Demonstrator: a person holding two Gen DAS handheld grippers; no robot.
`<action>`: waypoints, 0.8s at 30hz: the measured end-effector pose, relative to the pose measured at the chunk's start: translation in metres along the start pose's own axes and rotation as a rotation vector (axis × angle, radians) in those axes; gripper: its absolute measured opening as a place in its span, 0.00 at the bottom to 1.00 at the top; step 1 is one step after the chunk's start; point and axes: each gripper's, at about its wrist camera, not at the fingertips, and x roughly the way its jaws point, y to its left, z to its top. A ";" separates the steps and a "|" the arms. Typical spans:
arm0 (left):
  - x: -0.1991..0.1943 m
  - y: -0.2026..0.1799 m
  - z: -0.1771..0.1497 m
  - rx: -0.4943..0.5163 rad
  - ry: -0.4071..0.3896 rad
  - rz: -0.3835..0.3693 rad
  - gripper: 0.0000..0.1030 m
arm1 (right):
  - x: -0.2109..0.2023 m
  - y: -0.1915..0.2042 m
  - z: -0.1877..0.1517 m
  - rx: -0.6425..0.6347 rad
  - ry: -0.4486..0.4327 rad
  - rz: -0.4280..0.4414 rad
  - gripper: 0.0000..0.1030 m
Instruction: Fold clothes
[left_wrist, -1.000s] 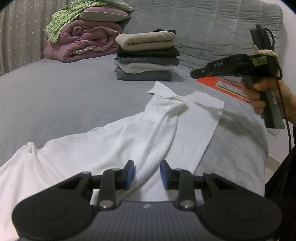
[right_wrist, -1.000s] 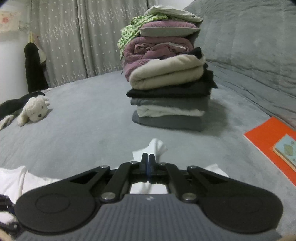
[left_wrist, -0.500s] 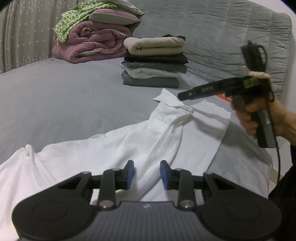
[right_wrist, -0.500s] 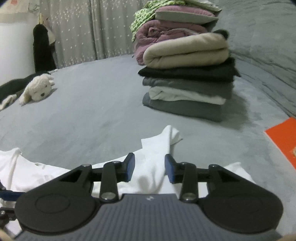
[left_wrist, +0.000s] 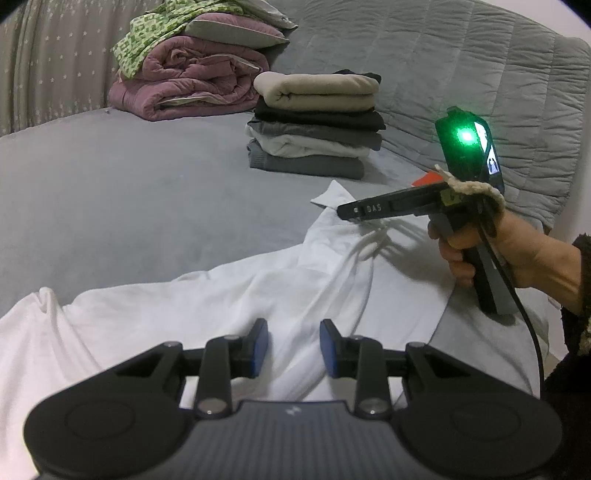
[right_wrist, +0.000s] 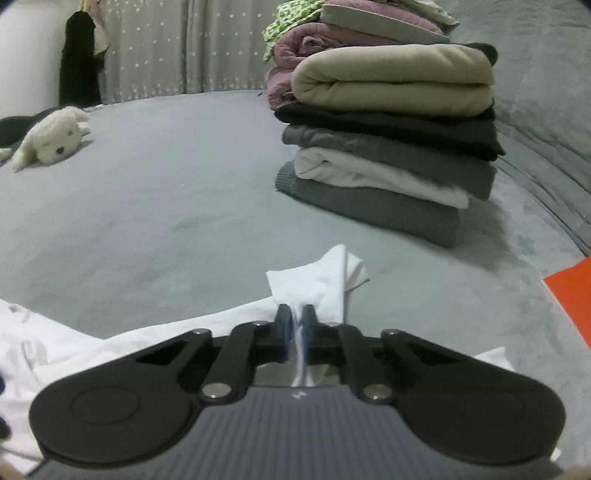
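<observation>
1. Left wrist view: left gripper (left_wrist: 293, 347) above white shirt (left_wrist: 207, 295), fingers apart, nothing between them. Shirt spread along near edge of grey bed (left_wrist: 129, 192). Stack of folded clothes (left_wrist: 317, 125) farther back.
2. Right wrist view: right gripper (right_wrist: 295, 332) clamped on shirt collar (right_wrist: 314, 280).

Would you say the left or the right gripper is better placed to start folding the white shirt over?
Right, probably. The right gripper is shut on a bunched end of the white shirt, ready to carry it over. The left gripper hangs open above the shirt's middle, gripping nothing.
</observation>
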 end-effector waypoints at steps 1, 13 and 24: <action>0.000 -0.001 0.000 0.003 -0.001 0.002 0.30 | -0.001 -0.001 0.000 0.010 -0.005 -0.007 0.02; -0.006 -0.011 0.000 0.032 -0.018 0.046 0.30 | -0.048 -0.040 0.014 0.196 -0.126 -0.039 0.02; -0.003 -0.032 0.004 0.124 -0.010 0.102 0.30 | -0.071 -0.068 0.008 0.286 -0.128 0.011 0.02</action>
